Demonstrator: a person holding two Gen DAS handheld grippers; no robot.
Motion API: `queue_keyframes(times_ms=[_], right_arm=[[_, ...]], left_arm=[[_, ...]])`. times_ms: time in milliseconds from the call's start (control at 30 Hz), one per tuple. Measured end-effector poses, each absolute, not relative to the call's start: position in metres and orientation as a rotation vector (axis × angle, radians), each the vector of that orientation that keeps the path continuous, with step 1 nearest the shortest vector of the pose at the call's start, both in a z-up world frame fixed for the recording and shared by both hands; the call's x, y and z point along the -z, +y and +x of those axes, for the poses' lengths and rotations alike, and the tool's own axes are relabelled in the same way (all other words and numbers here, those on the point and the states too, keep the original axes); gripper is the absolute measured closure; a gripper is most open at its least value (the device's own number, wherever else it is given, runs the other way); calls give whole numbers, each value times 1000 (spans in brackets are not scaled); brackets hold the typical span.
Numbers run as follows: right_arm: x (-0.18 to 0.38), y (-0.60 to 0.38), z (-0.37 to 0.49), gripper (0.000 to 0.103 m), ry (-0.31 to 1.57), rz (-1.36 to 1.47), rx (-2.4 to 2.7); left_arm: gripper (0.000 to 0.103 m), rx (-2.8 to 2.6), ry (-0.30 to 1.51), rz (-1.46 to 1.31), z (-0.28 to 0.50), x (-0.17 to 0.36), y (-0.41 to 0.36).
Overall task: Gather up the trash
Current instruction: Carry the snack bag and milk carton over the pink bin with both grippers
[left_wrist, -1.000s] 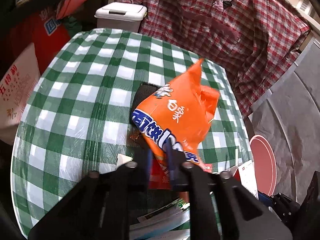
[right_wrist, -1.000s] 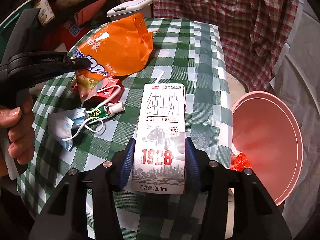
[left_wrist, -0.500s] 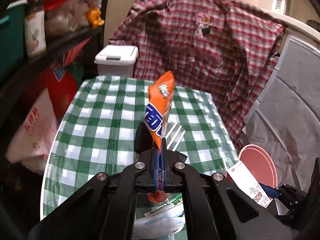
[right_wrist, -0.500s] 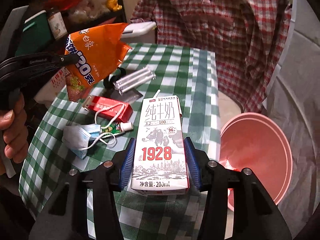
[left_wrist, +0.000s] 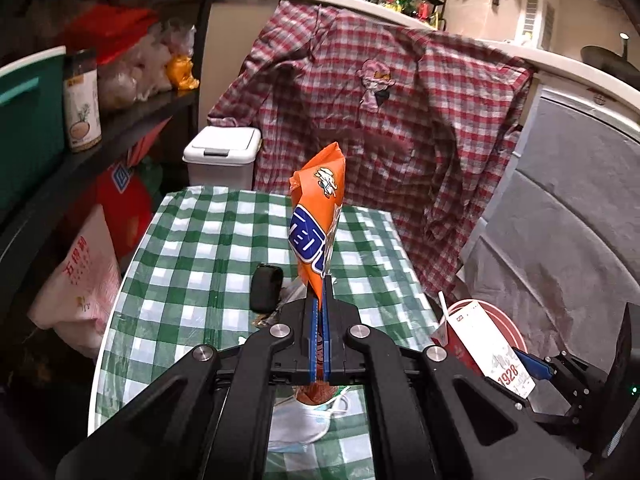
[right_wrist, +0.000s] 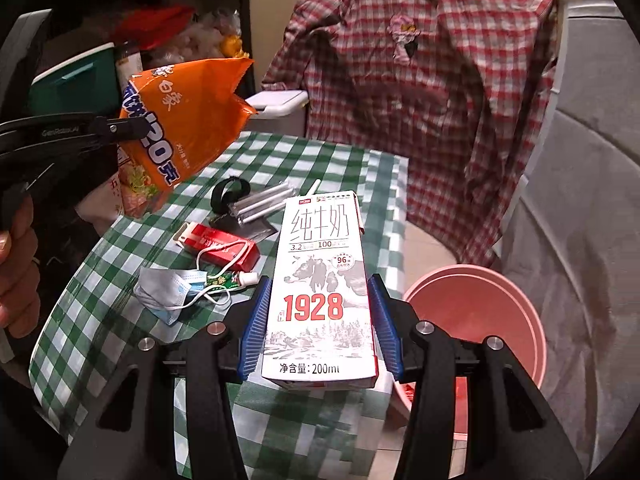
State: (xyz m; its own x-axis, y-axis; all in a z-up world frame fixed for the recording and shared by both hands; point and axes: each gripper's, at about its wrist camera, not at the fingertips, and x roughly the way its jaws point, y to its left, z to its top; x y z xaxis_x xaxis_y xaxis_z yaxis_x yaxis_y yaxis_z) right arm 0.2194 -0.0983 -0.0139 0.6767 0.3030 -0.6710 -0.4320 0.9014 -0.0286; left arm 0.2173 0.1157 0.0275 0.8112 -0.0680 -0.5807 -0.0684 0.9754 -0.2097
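The tabletop (right_wrist: 328, 160), draped in green check cloth, is carrying the remaining litter; the pink bin (right_wrist: 532, 320) is standing on the floor just beside its right edge, low enough that items can be dropped in from above. Something red is showing at the bin's bottom — its nature cannot be told. A white lidded bin (left_wrist: 222, 152) is sitting beyond the far edge, lid down, contents hidden.

The left tongs (left_wrist: 320, 320) are pinching the orange wrapper (left_wrist: 318, 216) flat between closed pads, holding it upright and clear of the cloth; a thin edge grip suits so limp a bag. The right tongs (right_wrist: 316, 328) are clamping the milk carton (right_wrist: 320, 288) across its sides, upright, straw uppermost — judged a precaution against spilling any dregs. The carton is hanging over the tabletop's near right corner, near the pink bin but not yet above its mouth.

Lying on the cloth and awaiting collection: a face mask (right_wrist: 168, 292), a red box (right_wrist: 224, 244), a small tube (right_wrist: 232, 278), clear straws (right_wrist: 264, 200) and a black clip (right_wrist: 230, 192).
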Motion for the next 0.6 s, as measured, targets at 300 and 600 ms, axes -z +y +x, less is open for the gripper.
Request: queue_keyframes(times_ms=[300, 600], right_arm=[[-2, -130, 215, 54, 679, -150, -362], [-11, -161, 215, 54, 656, -98, -300]], left_arm=[[102, 23, 597, -205, 205, -39, 97], [102, 55, 593, -183, 203, -43, 78]])
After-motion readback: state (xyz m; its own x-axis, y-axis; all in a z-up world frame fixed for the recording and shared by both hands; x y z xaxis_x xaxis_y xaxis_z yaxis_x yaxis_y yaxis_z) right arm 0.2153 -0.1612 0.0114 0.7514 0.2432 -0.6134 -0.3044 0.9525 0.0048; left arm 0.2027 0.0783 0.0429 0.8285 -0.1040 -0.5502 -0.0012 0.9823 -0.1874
